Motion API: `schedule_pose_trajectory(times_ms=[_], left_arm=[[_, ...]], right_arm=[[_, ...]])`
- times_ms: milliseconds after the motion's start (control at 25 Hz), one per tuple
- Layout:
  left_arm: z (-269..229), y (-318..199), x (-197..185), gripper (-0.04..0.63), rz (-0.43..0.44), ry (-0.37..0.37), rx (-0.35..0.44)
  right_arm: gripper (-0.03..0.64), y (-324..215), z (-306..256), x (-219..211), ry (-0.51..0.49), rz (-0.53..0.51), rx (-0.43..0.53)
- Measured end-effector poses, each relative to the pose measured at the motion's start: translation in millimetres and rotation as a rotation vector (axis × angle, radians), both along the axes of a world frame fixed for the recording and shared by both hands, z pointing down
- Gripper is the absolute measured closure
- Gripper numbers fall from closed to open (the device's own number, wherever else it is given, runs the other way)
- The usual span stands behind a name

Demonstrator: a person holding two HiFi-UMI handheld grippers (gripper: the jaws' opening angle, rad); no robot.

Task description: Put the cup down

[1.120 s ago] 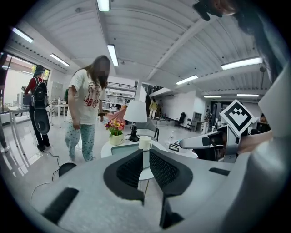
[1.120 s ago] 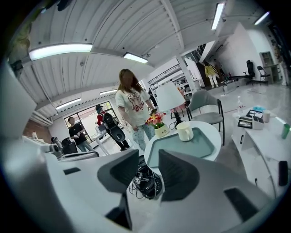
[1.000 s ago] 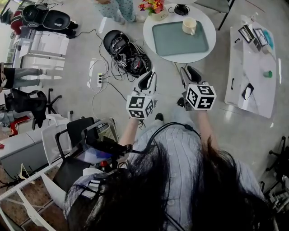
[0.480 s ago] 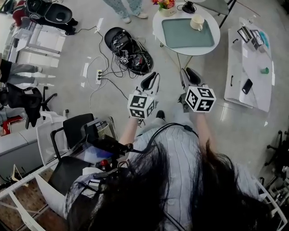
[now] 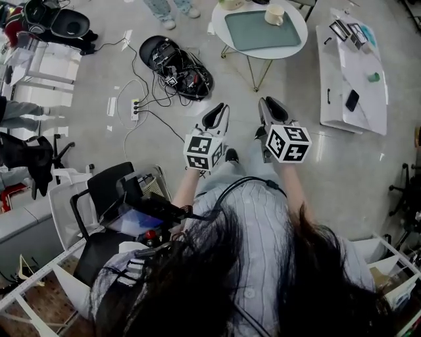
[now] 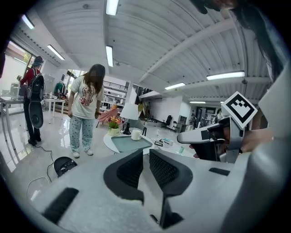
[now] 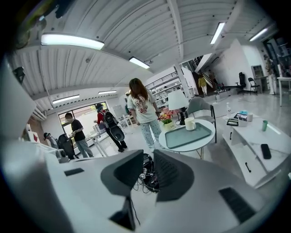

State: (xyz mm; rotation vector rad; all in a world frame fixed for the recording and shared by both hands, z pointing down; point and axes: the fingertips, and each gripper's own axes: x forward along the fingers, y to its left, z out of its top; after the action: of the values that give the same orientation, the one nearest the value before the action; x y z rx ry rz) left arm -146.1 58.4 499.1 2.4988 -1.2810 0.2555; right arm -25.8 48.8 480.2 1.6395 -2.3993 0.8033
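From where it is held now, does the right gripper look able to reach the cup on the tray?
Probably not. The right gripper, jaws closing on nothing, is near the person's body; the cup stands on the tray, far across open floor.

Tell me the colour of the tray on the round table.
The tray is muted teal, clearest in right gripper view.

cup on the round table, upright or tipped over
Upright: in the right gripper view the cup stands on its base on the tray.
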Motion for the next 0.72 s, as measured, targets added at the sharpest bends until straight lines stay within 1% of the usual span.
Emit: schedule_pose_trajectory(times_ms=[160,400,560,720], left_arm=[[-2.9,12.5,9.0,0.541,0.017,0.015,0.0],[-7.2,21.8,28.5,0.541,0.029,0.009,0.007],[-18.6,23.5,37.2,0.541,0.004,0.014,0.028],[-32.7,31.0,50.1,0.541,-0.029,0.059,0.033]], right_arm=[[0.534,20.3,-1.3,5.1,0.019,0.008,-0.006],[0.538,32.2,-6.0,19.3,0.027,-0.002,-0.004],[0.54,39.4,-11.9,27.7,0.03,-0.021,0.007],[0.541,50.1,-22.5,35.4,0.025,-0.05,0.027]])
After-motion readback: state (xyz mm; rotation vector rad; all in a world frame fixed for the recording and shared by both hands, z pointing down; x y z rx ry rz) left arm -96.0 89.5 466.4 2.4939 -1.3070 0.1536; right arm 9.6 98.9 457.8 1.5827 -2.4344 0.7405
